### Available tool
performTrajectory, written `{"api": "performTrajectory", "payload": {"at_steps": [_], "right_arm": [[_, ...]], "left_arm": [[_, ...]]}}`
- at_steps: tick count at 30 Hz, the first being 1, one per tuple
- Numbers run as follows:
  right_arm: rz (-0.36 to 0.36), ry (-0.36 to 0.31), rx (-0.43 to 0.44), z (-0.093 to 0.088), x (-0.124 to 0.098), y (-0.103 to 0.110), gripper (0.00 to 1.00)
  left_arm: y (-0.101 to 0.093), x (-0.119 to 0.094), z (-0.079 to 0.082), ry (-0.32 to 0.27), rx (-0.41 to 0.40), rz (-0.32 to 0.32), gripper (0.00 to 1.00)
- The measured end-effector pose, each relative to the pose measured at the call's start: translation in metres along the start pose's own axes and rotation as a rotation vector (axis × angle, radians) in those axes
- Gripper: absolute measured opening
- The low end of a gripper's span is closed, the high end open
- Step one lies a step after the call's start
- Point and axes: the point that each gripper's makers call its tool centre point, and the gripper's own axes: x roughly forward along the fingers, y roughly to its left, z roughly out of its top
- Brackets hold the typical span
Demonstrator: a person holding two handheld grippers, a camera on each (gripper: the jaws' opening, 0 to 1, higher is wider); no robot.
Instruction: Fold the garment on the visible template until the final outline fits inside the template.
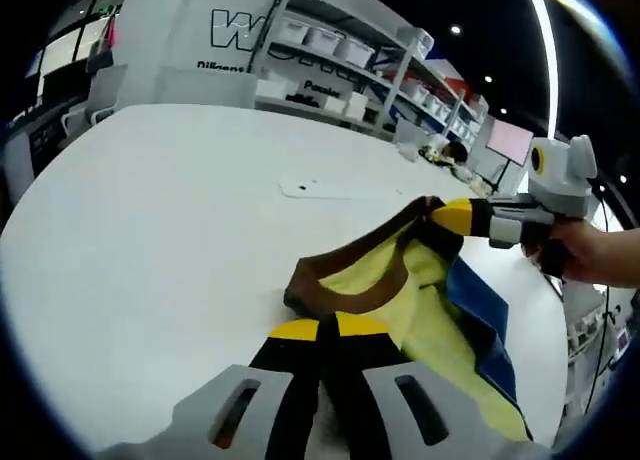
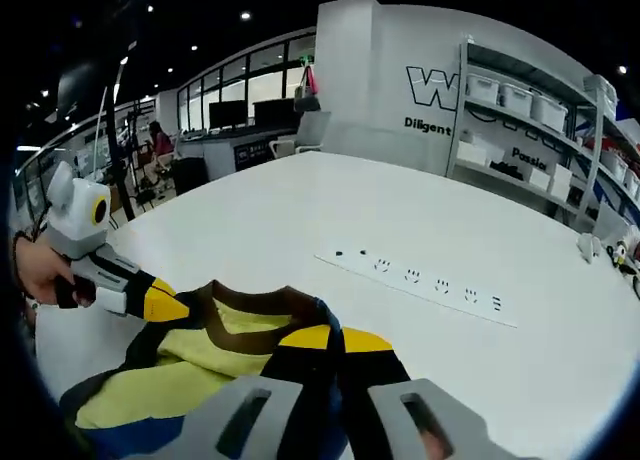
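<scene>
1. One garment point(image 1: 420, 310) is seen, yellow with a brown collar band and a blue panel; it is lifted off the white table point(image 1: 150, 240) at its collar edge, while the rest trails down toward the tabletop.
2. Two grippers are counted. In the left gripper view, the left gripper point(image 1: 328, 330) rises from the bottom edge with its yellow-tipped jaws brought together on the brown collar band.
3. In that same view, the right gripper point(image 1: 452, 217) enters from the right, held level by a person's hand point(image 1: 590, 255); its yellow tip is closed on the far end of the collar.
4. In the right gripper view, the right gripper point(image 2: 330, 342) is pinched onto the garment point(image 2: 190, 375), and the left gripper point(image 2: 165, 306) comes in from the left, angled downward, clamped on the collar.
5. One long white strip point(image 2: 420, 276) bearing small dark marks is laid flat on the table point(image 2: 520, 380), well apart from the garment.
6. One shelving rack point(image 2: 540, 120) holding white bins is seen behind the table.
</scene>
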Motion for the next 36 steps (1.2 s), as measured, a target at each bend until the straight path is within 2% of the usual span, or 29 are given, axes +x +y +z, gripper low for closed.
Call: {"api": "performTrajectory", "payload": {"at_steps": [3,7,9,14,15,16,17,18,19,20,21,22,23,25,26,27,31,33,36], "right_arm": [[0.006,-0.006,-0.005,0.001,0.001,0.001,0.0],[0.013,-0.008,-0.001,-0.002,0.004,-0.001,0.0],[0.018,-0.015,0.004,-0.004,0.006,-0.003,0.0],[-0.005,-0.016,0.043,-0.006,0.007,-0.012,0.0],[-0.018,-0.032,0.151,-0.005,0.008,-0.018,0.0],[-0.039,-0.035,0.218,-0.006,0.008,-0.023,0.0],[-0.035,-0.018,0.222,-0.01,0.009,-0.023,0.0],[-0.039,0.049,0.13,-0.025,0.011,-0.015,0.0],[-0.034,0.056,0.12,-0.025,0.011,-0.012,0.04],[-0.041,0.073,0.127,-0.029,0.012,-0.012,0.13],[-0.048,0.09,0.134,-0.034,0.012,-0.012,0.27],[-0.046,0.088,0.125,-0.034,0.01,-0.011,0.35],[-0.045,0.08,0.099,-0.033,0.009,-0.011,0.4],[-0.045,0.065,0.048,-0.03,0.006,-0.01,0.42],[-0.057,0.06,0.03,-0.028,-0.001,-0.008,0.43],[-0.052,0.039,0.1,-0.024,-0.007,-0.004,0.44],[-0.046,0.016,0.129,-0.02,-0.018,0.005,0.5],[-0.053,-0.018,0.094,-0.011,-0.026,0.009,0.48],[-0.068,-0.079,0.018,0.002,-0.036,0.014,0.53]], "left_arm": [[-0.001,0.005,-0.005,0.008,-0.034,-0.011,0.0],[0.001,0.008,-0.008,0.016,-0.041,-0.009,0.0],[0.006,0.009,-0.006,0.009,-0.066,-0.007,0.0],[0.014,0.004,0.005,-0.026,-0.025,0.017,0.0],[0.025,0.002,0.012,-0.056,-0.013,0.044,0.0],[0.032,-0.002,0.019,-0.078,0.018,0.087,0.0],[0.038,-0.005,0.023,-0.094,0.06,0.124,0.0],[0.035,-0.002,0.017,-0.071,0.072,0.135,0.0],[0.035,-0.002,0.016,-0.066,0.087,0.141,0.03],[0.038,0.0,0.013,-0.062,0.1,0.138,0.07],[0.04,0.003,0.01,-0.059,0.113,0.135,0.12],[0.042,0.001,0.005,-0.039,0.096,0.135,0.17],[0.042,-0.001,0.006,-0.044,0.105,0.131,0.19],[0.042,-0.006,0.008,-0.053,0.124,0.122,0.21],[0.039,-0.022,0.017,-0.084,0.073,0.094,0.22],[0.038,-0.024,0.017,-0.079,0.054,0.071,0.22],[0.021,-0.038,0.015,-0.094,0.04,0.031,0.23],[0.012,-0.041,0.014,-0.103,0.049,0.009,0.24],[0.0,-0.046,0.012,-0.106,0.07,-0.042,0.23]]}}
